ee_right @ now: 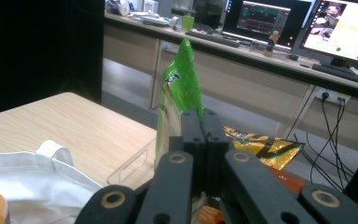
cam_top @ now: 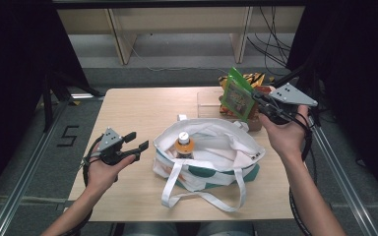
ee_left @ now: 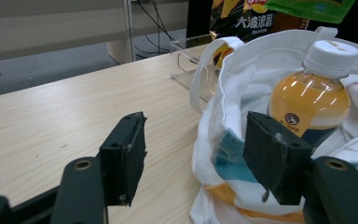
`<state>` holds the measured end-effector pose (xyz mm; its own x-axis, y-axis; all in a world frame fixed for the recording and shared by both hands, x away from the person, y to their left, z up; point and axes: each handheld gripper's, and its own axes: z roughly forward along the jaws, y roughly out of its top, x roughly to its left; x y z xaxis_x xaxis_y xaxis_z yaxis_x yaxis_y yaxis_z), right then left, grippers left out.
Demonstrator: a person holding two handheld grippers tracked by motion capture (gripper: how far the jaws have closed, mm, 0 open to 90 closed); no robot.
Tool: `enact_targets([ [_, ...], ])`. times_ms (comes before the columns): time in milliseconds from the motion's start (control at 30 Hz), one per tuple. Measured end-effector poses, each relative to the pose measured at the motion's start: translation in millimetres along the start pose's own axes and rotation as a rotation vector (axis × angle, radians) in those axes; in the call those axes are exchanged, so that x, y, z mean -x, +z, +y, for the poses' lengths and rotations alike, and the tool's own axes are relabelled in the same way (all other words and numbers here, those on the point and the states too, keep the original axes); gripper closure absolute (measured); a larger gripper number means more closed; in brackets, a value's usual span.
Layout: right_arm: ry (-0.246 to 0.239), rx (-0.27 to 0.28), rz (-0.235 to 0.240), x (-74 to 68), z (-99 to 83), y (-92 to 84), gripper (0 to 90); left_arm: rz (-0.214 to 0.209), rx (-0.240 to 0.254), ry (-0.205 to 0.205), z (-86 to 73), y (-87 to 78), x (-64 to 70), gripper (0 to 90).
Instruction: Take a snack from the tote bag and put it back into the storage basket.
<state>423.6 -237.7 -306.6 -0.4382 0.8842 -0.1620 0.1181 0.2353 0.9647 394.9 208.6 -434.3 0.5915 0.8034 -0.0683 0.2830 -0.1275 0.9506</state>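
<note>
- the left gripper (cam_top: pixel 137 142) hung over the left part of the table (cam_top: pixel 128 108), just beside the tote bag (cam_top: pixel 211 157), with its jaws released and nothing between them.
- in the left gripper view the left gripper (ee_left: pixel 193 154) faced the near wall of the tote bag (ee_left: pixel 223 140); whether a jaw touched the cloth could not be told.
- the tote bag lay open at mid-table, handles spread toward the person, with a bottle of orange drink (cam_top: pixel 184 143) standing upright inside, white cap up.
- the bottle of orange drink (ee_left: pixel 310 100) took up the middle of the bag's mouth, leaving free room to its right in the high view.
- the right gripper (cam_top: pixel 257 98) was clenched on a green snack packet (cam_top: pixel 237 96), held clear of the table, above and behind the right rim of the bag.
- in the right gripper view the right gripper (ee_right: pixel 204 122) pinched the green snack packet (ee_right: pixel 182 79) near its lower edge, so the packet stood up above the jaws.
- a clear tray (cam_top: pixel 207 102) and a yellow chip bag (cam_top: pixel 248 78) stayed on the far right of the table, behind the held packet.
- step in hand, as judged: carrying the packet to the bag for packing.
- next move, as judged: bring the packet over the free room right of the bottle, lower it past the rim, then release; the left gripper could hold the rim open.
</note>
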Motion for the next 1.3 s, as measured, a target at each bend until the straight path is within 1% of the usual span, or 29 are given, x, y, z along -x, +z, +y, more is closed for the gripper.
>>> enact_targets([
  [67,-0.013,0.006,0.001,2.0,0.4,2.6,90.0,-0.001,-0.001,0.002,0.0,0.1,0.1,38.3],
  [133,-0.007,-0.002,0.004,2.5,0.8,3.8,90.0,-0.005,0.003,0.000,-0.2,0.7,-0.3,38.3],
  [200,-0.013,0.006,-0.001,3.4,0.7,5.8,90.0,-0.005,0.002,0.000,-0.3,0.7,-0.6,38.3],
  [233,0.003,-0.002,0.001,2.7,0.7,6.3,90.0,-0.003,0.002,-0.001,-0.3,0.4,-0.5,38.3],
  [300,-0.016,0.006,-0.004,4.7,0.7,8.5,90.0,0.000,-0.001,0.000,-0.2,0.0,-0.2,38.3],
  [333,-0.016,-0.001,0.003,4.8,0.8,9.3,90.0,0.001,-0.001,0.001,-0.1,-0.1,-0.1,38.4],
  [367,0.003,-0.006,-0.003,3.7,0.7,9.7,90.0,0.001,0.001,0.000,0.1,-0.2,0.0,38.4],
  [400,-0.011,0.005,-0.006,4.9,0.8,11.5,90.0,0.000,0.001,0.001,0.3,-0.4,0.0,38.4],
  [467,-0.010,0.000,0.000,5.3,1.4,12.8,90.0,0.001,0.003,0.001,0.4,-0.5,0.0,38.4],
  [500,-0.003,-0.011,0.005,4.9,1.8,13.1,90.0,0.001,0.002,0.000,0.3,-0.4,-0.1,38.4],
  [533,-0.007,0.002,0.000,5.3,1.9,14.8,90.0,0.001,0.001,-0.001,0.2,-0.3,-0.1,38.4],
  [600,-0.006,0.002,0.000,6.2,1.8,16.8,90.0,-0.004,0.004,0.000,-0.3,0.7,-0.3,38.4],
  [633,0.003,0.001,-0.002,5.7,1.4,17.6,90.0,-0.005,0.003,-0.003,-0.4,0.8,-0.2,38.4],
  [667,0.010,-0.005,0.006,6.1,1.5,19.1,90.0,-0.005,0.003,-0.001,-0.4,0.8,-0.2,38.4],
  [700,-0.011,0.005,-0.002,7.8,1.3,20.9,90.0,-0.004,0.003,-0.002,-0.4,0.8,-0.2,38.4],
  [733,0.002,-0.005,0.005,7.1,1.1,22.1,90.0,-0.005,0.003,-0.003,-0.4,0.7,-0.3,38.4],
  [767,-0.004,0.000,-0.006,7.7,0.9,23.2,90.0,0.004,-0.004,-0.001,0.0,-0.3,-0.1,38.4],
  [800,0.002,-0.005,0.001,7.9,0.9,24.7,90.0,0.001,0.000,-0.001,-0.1,-0.1,-0.4,38.4],
  [833,-0.004,-0.001,0.001,8.7,0.7,26.2,90.0,0.002,-0.001,-0.001,-0.1,-0.3,-0.5,38.4],
  [867,-0.003,0.001,-0.005,9.0,0.3,27.4,90.0,0.002,0.000,0.000,-0.2,-0.4,-0.6,38.4],
  [900,0.007,-0.008,0.001,8.4,0.0,28.1,90.0,0.001,0.000,-0.001,-0.3,-0.4,-0.5,38.4],
  [933,-0.001,-0.005,-0.003,9.2,-0.6,29.5,90.0,0.001,-0.001,-0.001,-0.3,-0.5,-0.4,38.4],
  [1000,0.015,-0.012,-0.002,8.3,-1.6,31.4,90.0,0.001,0.000,0.000,0.0,-0.6,-0.4,38.4],
  [1100,0.004,-0.016,0.001,9.6,-2.4,34.9,90.0,0.002,0.001,0.000,0.3,-0.7,-0.5,38.4],
  [1133,0.011,-0.018,-0.005,9.1,-2.9,35.8,90.0,0.002,0.002,0.003,0.4,-0.8,-0.5,38.4],
  [1167,0.020,-0.023,0.000,9.0,-3.0,36.8,90.0,0.002,0.002,0.003,0.4,-1.0,-0.4,38.4],
  [1233,0.010,-0.018,-0.002,10.7,-3.4,39.7,90.0,0.003,0.003,0.003,0.4,-1.2,-0.3,38.4],
  [1267,0.018,-0.018,-0.006,10.5,-3.7,40.3,90.0,0.003,0.002,0.003,0.3,-1.2,-0.4,38.3],
  [1300,0.013,-0.014,-0.012,11.1,-4.2,41.5,90.0,0.004,0.002,0.003,0.3,-1.1,-0.4,38.4],
])
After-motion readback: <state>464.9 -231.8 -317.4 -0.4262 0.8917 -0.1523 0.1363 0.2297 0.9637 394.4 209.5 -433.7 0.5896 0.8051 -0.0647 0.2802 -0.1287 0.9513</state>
